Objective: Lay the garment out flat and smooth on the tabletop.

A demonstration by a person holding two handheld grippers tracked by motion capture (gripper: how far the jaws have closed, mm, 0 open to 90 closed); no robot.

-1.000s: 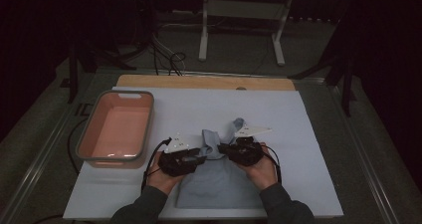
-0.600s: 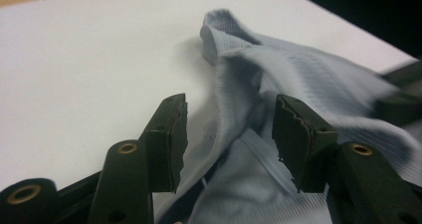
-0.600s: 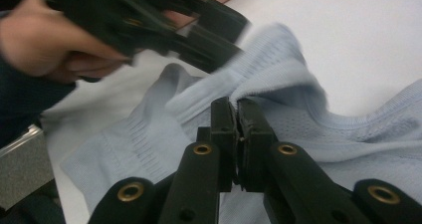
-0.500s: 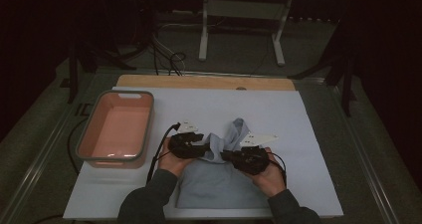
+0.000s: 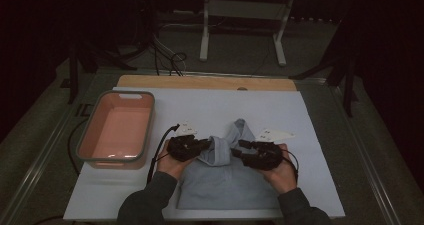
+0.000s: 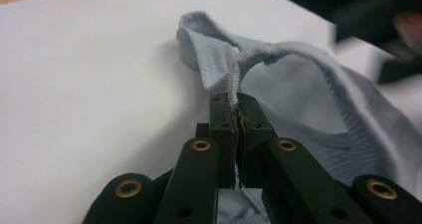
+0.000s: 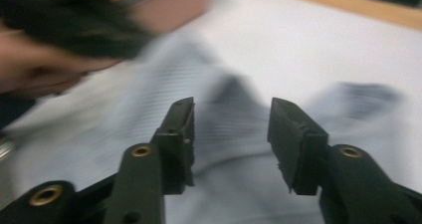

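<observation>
A pale blue-grey garment (image 5: 227, 177) lies on the white table cover (image 5: 310, 135) in front of the person, its upper part bunched into a raised fold (image 5: 235, 135). My left gripper (image 6: 234, 104) has just closed, and it is shut on a ribbed hem of the garment (image 6: 278, 50), which arches up out of the jaws. In the high view the left gripper (image 5: 205, 144) sits at the fold's left side. My right gripper (image 7: 230, 115) has just opened; its jaws stand apart over the blurred cloth (image 7: 234, 184) with nothing pinched. It is at the fold's right (image 5: 241, 146).
A salmon-pink tub with a grey rim (image 5: 82, 145) stands on the table's left. A wooden strip (image 5: 205, 82) runs along the far edge. A metal stand (image 5: 240, 15) and cables lie on the dark floor beyond.
Both hands have shifted about the bunched cloth. The left gripper now grips the fold's left edge; the right gripper has drawn back to the right and let go of the cloth.
</observation>
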